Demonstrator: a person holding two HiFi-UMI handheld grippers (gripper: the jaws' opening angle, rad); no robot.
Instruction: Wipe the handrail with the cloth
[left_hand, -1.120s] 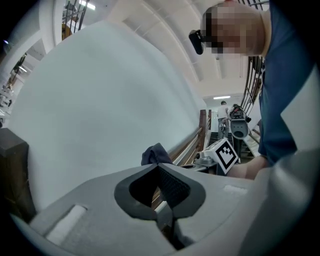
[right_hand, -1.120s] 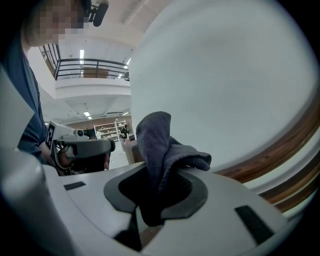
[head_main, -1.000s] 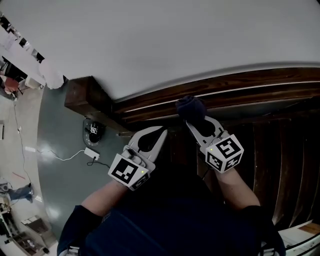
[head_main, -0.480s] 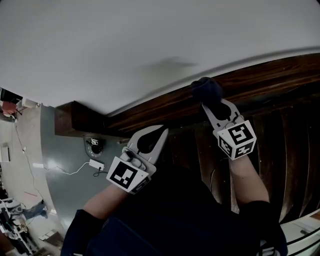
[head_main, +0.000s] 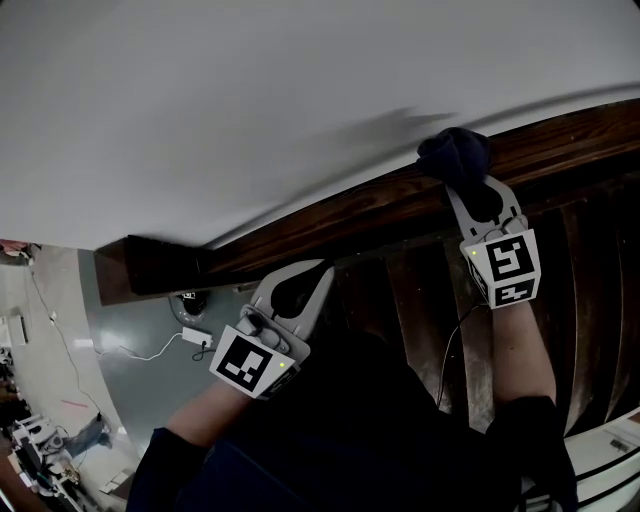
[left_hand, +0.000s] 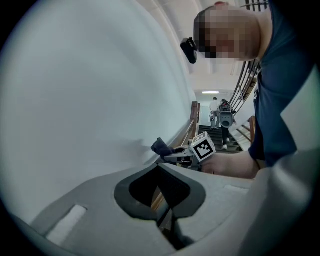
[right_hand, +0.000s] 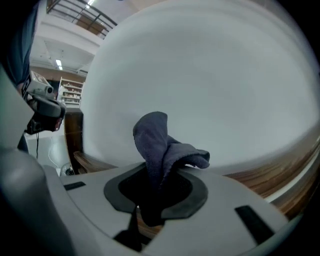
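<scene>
A dark wooden handrail (head_main: 330, 215) runs along the white wall, rising to the right in the head view. My right gripper (head_main: 462, 178) is shut on a dark blue cloth (head_main: 455, 153) and presses it onto the top of the rail at the upper right. In the right gripper view the cloth (right_hand: 162, 147) sticks up from between the jaws, with the rail (right_hand: 285, 172) beside it. My left gripper (head_main: 318, 272) hangs below the rail, lower left, shut with nothing in it. The left gripper view shows the right gripper's cube (left_hand: 202, 146) and the cloth (left_hand: 161, 146) farther along the rail.
The white wall (head_main: 250, 100) fills the space above the rail. Dark wooden balusters (head_main: 590, 290) stand under the rail at the right. The rail's end post (head_main: 150, 270) is at the left. Below lies a grey floor (head_main: 125, 350) with a white cable and adapter (head_main: 195, 336).
My right gripper has slid the cloth up and to the right along the handrail. The left gripper has stayed near the same place below the rail.
</scene>
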